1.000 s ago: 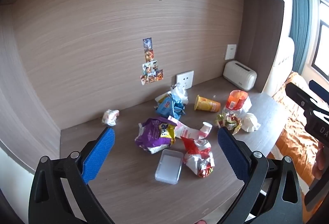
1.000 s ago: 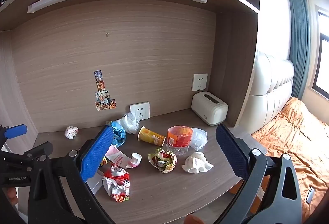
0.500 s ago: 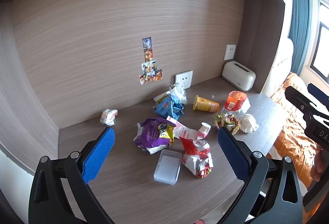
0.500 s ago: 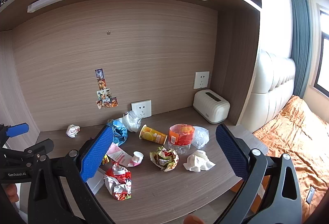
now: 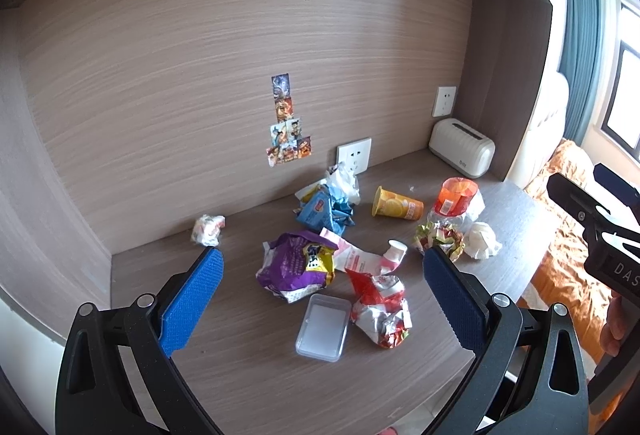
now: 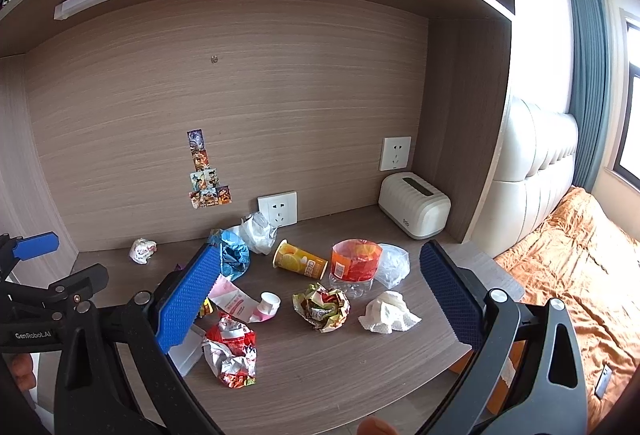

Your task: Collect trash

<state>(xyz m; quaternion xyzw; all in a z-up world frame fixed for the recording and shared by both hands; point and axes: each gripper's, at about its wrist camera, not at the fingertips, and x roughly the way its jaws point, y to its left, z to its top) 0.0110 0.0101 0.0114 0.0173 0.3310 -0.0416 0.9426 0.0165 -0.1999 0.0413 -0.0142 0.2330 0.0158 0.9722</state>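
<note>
Trash lies scattered on the wooden desk (image 5: 240, 363). A purple snack bag (image 5: 296, 265), a clear plastic box (image 5: 322, 327), a red crumpled wrapper (image 5: 380, 309) (image 6: 231, 355), a pink pouch (image 6: 244, 301), a blue bag (image 5: 324, 211), a yellow cup on its side (image 5: 398, 202) (image 6: 300, 261), an orange-labelled bottle (image 6: 354, 263), a foil wrapper (image 6: 322, 307) and a white tissue (image 6: 386, 313) show. My left gripper (image 5: 322, 293) is open above the desk's front. My right gripper (image 6: 320, 295) is open, further right. Both are empty.
A white toaster-like box (image 6: 414, 209) stands at the back right corner. A small crumpled paper ball (image 5: 208, 229) lies at the back left. Wall sockets (image 6: 278, 209) and stickers (image 5: 286, 123) sit on the back panel. An orange-covered bed (image 6: 568, 275) is right of the desk.
Both grippers have drifted slightly; the scene shifts a little left in the left wrist view and right in the right wrist view. No object has moved.
</note>
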